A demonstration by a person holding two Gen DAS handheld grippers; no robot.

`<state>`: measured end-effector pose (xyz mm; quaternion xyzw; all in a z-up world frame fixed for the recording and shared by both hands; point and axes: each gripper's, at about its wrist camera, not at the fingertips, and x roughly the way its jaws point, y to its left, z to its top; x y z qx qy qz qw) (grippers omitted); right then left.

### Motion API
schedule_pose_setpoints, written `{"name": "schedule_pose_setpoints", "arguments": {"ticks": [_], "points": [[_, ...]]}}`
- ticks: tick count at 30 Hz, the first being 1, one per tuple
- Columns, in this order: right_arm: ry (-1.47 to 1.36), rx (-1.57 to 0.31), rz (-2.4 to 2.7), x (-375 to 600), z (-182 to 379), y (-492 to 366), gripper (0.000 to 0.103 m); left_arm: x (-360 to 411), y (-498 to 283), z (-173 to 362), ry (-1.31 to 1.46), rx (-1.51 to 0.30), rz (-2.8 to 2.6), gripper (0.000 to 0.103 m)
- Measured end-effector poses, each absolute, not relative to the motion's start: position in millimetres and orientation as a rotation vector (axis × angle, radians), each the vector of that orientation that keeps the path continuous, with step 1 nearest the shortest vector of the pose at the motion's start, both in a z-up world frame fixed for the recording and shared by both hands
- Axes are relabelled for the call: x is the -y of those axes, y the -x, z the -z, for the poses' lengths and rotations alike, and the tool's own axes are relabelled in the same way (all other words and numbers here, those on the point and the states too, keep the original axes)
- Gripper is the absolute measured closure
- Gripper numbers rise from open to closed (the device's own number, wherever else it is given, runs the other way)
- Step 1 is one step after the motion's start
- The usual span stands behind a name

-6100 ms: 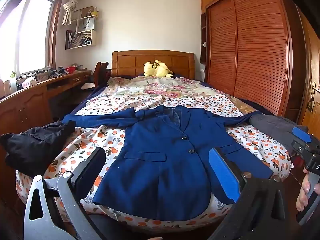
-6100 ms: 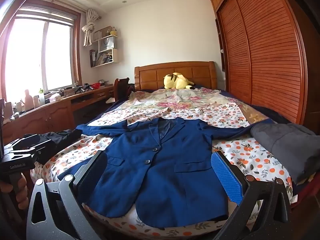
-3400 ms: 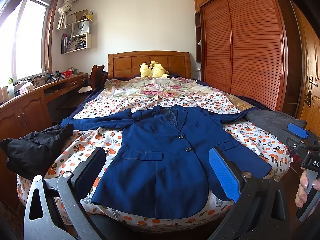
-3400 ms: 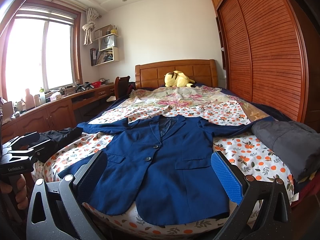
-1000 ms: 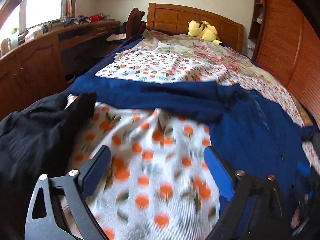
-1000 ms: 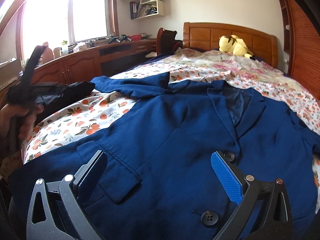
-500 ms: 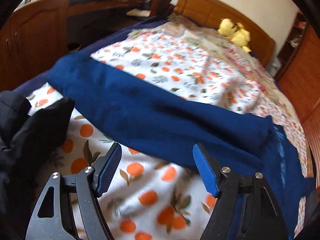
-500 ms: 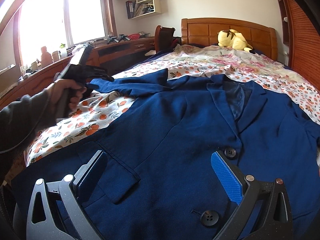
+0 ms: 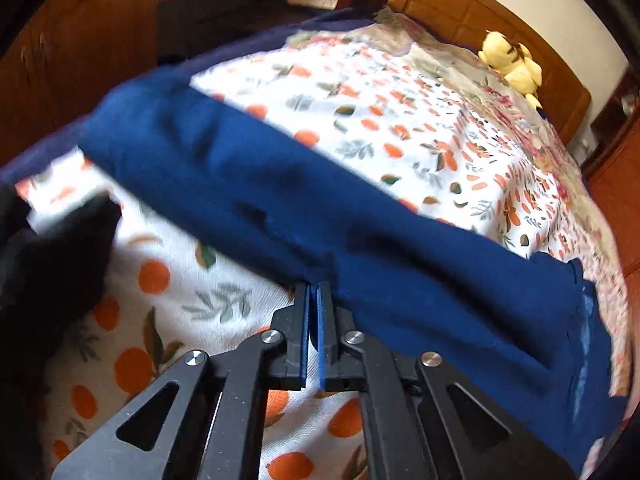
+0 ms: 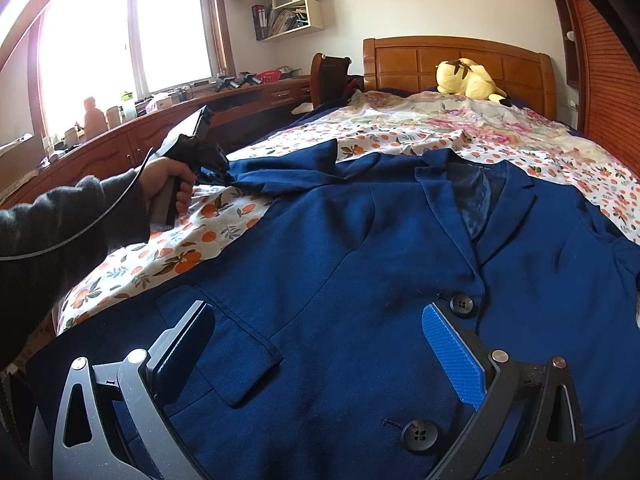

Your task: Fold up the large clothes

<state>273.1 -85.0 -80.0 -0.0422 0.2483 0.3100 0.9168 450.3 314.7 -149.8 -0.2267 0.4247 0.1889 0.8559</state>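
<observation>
Floral bed (image 9: 420, 120), left claw (image 9: 313, 286) pinching blazer sleeve (image 9: 248, 184)

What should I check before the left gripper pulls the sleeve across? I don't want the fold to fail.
1. left gripper shut on the sleeve edge: ok; how much cloth it holds: cannot tell.
2. right gripper open above the jacket front: ok.
3. Jacket front flat and buttoned: ok.
4. black garment apart from the sleeve: ok, though close.
5. Opposite sleeve laid flat: cannot tell, mostly out of view.
</observation>
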Motion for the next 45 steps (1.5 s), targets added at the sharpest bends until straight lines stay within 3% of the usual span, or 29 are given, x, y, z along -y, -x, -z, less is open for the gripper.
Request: {"name": "schedule_pose_setpoints", "arguments": {"ticks": [12,19,24,26,29,31,32,33,45], "points": [[0.049,-0.513,-0.652,100.3,73.2,-266.6,0.000,-183.2,-414.8,28.6,0.188,-0.731,-0.211,0.100],[0.043,-0.434,-0.605,125.7,53.5,-247.6,0.000,-101.6,-377.3,7.9,0.067,-0.712,-0.061,0.100],[0.041,-0.436,-0.589,125.9,59.5,-247.2,0.000,-88.8,-352.8,14.7,0.050,-0.724,-0.013,0.099],[0.044,-0.438,-0.587,123.4,61.5,-247.6,0.000,-90.6,-341.3,19.5,0.034,-0.724,-0.022,0.093],[0.044,-0.440,-0.593,121.2,60.6,-248.5,0.000,-97.7,-326.1,20.7,0.009,-0.689,-0.041,0.058],[0.042,-0.440,-0.599,121.3,60.2,-248.2,0.000,-106.1,-321.6,21.0,0.015,-0.679,-0.047,0.043],[0.042,-0.440,-0.600,124.6,57.7,-247.5,0.000,-113.5,-320.5,22.9,0.029,-0.677,-0.054,0.028],[0.042,-0.441,-0.601,124.9,57.5,-247.7,0.000,-118.4,-320.3,24.9,0.039,-0.675,-0.065,0.023],[0.060,-0.468,-0.607,123.1,61.4,-253.3,0.000,-172.3,-365.1,113.8,0.056,-0.815,-0.196,0.023]]}}
